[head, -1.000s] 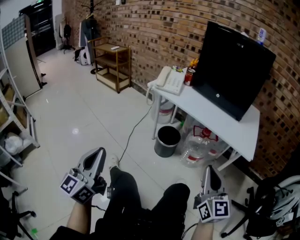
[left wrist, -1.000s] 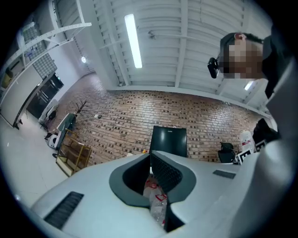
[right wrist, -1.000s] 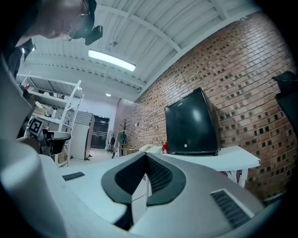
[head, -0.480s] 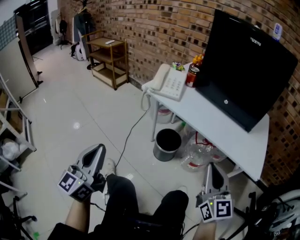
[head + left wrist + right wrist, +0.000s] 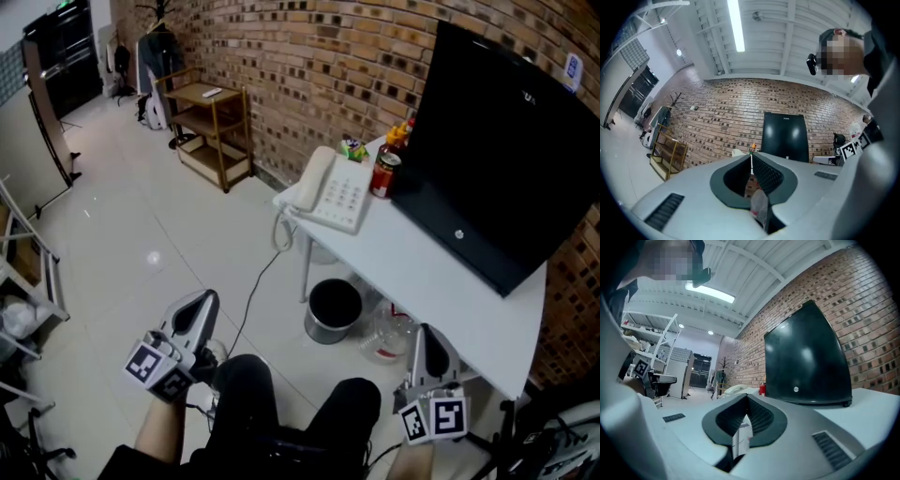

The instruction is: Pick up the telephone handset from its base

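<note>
A cream telephone [image 5: 333, 192] sits at the left end of a white table [image 5: 441, 272], its handset [image 5: 309, 180] resting on the base's left side and a coiled cord hanging off the edge. In the right gripper view the handset [image 5: 736, 389] shows small in the distance. My left gripper [image 5: 202, 307] is low at the left, jaws shut and empty, well short of the table. My right gripper [image 5: 427, 342] is low at the right near the table's front edge, jaws also shut with nothing in them.
A large black monitor [image 5: 511, 150] fills the table's right part, with a red can [image 5: 384, 173] and small items beside the telephone. Under the table stand a black bin [image 5: 333, 309] and a water jug [image 5: 389, 328]. A wooden shelf [image 5: 202, 131] stands against the brick wall.
The table and telephone have come nearer and grown larger in the head view. Both grippers stay shut and keep their low places in the frame.
</note>
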Tool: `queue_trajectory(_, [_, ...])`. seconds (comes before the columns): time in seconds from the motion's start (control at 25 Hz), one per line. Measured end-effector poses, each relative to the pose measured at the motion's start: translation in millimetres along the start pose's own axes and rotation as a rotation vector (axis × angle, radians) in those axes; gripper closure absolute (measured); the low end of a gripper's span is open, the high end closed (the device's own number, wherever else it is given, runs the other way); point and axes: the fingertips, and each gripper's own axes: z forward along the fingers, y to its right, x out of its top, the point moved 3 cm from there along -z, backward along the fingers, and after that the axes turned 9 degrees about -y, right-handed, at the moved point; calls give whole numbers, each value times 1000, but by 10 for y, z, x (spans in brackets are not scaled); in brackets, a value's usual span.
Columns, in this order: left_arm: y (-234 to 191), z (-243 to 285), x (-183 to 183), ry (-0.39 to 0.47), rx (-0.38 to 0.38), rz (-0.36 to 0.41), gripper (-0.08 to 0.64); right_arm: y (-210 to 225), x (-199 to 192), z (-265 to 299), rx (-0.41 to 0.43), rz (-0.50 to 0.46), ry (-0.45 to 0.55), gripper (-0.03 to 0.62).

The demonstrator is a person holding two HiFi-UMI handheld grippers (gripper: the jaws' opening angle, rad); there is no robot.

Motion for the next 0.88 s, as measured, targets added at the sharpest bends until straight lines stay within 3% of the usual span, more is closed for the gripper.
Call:
queue_trajectory(0.6, [-406, 1023, 289, 15, -48, 33, 548, 267, 419, 918, 15, -15, 70, 584])
queue_trajectory(0.88, [-338, 1550, 457, -7, -107, 54, 548, 430, 532, 1171, 7, -28, 74, 585])
